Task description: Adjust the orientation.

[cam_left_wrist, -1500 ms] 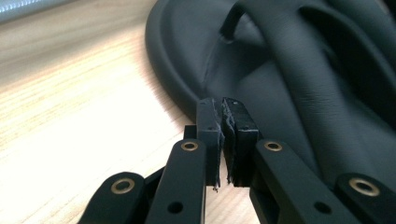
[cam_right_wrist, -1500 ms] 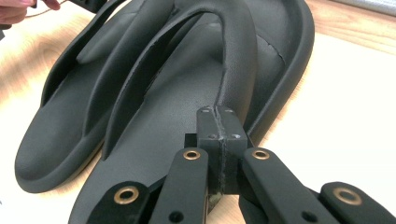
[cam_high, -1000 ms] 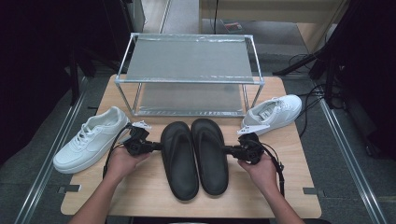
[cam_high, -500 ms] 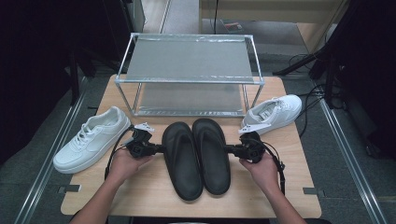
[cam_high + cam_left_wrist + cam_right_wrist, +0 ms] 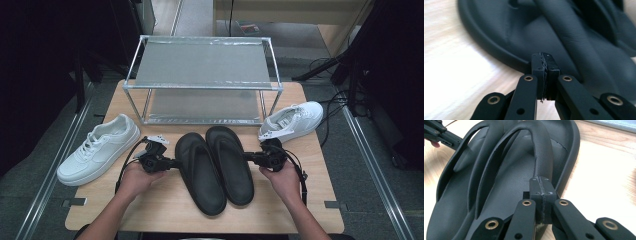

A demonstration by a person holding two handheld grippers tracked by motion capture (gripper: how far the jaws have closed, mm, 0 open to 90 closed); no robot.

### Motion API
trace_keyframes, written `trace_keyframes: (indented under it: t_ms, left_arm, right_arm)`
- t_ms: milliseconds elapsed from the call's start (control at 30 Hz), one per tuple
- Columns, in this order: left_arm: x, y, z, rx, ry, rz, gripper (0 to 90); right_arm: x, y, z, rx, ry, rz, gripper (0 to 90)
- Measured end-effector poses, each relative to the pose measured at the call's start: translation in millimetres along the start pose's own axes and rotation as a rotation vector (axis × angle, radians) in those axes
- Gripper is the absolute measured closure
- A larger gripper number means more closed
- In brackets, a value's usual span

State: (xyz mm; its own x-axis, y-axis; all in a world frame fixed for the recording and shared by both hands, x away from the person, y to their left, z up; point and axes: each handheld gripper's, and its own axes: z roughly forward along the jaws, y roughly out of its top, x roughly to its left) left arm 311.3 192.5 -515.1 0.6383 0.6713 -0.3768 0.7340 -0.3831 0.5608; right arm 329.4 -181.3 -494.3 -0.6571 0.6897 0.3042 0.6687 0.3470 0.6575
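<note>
left tongs [image 5: 172, 162]: clenched, pads pressed flat together with nothing between them; in the left gripper view [image 5: 545, 65] the closed tips sit right at the outer rim of the left flip-flop, seemingly touching it, though whether they press on it cannot be told.
right tongs [image 5: 248, 156]: clenched too, pads together and gripping nothing; in the right gripper view [image 5: 541, 188] the closed tips lie against the outer edge of the right flip-flop, just below where its strap meets the sole.
left flip-flop [image 5: 200, 172]: black, lying sole-down on the worktop, toe end towards the rack, heel towards the person; its inner edge touches the other flip-flop.
right flip-flop [image 5: 231, 165]: black, flat beside the first and set a little farther from the person.
pair position: middle of the worktop [image 5: 165, 210], in front of the rack, between the two tongs.
left hand [image 5: 135, 176]: wrapped around the left tool's body, low over the worktop.
right hand [image 5: 285, 180]: wrapped around the right tool's body, likewise low.
shoe rack [image 5: 202, 62]: two-tier metal frame standing at the far side of the worktop.
left sneaker [image 5: 100, 149]: white, at the worktop's left edge, partly overhanging it.
right sneaker [image 5: 292, 120]: white, at the right, near the rack's front corner, well apart from its mate.
</note>
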Motion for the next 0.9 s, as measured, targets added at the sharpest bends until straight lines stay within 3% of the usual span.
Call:
trace_keyframes:
  t_ms: [67, 167, 267, 367, 467, 700, 833, 900]
  left_arm:
    - [-1.6, 0.2, -0.1, 0.004, 0.014, 0.017, 89.8]
    - [-1.4, -0.3, -0.1, 0.0, 0.005, 0.011, 88.5]
    - [-1.6, -0.2, -0.4, -0.004, 0.004, 0.014, 87.6]
    - [-3.8, 1.9, -1.4, 0.004, 0.022, 0.047, 88.4]
    - [-2.7, 4.4, -7.2, -0.029, 0.008, 0.052, 87.7]
    - [0.8, 6.1, -24.6, -0.102, -0.023, 0.036, 74.9]
    - [-2.0, 9.4, -30.1, -0.107, -0.054, 0.032, 63.6]
    - [-4.5, 10.7, -32.2, -0.112, -0.061, 0.047, 63.9]
  right_arm:
    - [0.1, 0.0, -0.4, 0.001, -0.002, -0.002, 90.0]
    - [2.1, -0.4, -1.0, 0.002, -0.009, 0.001, 90.0]
    - [5.9, -1.1, -1.5, -0.004, -0.032, -0.025, 90.0]
    - [3.4, -1.1, -3.3, -0.009, -0.026, -0.016, 88.8]
    - [3.6, -1.3, -6.5, -0.03, -0.024, -0.031, 86.4]
    - [11.5, -2.5, -16.2, -0.099, -0.003, -0.052, 78.6]
    - [18.4, -6.3, -20.2, -0.122, 0.008, -0.052, 75.0]
    - [21.8, -10.0, -21.7, -0.129, 0.014, -0.042, 74.8]
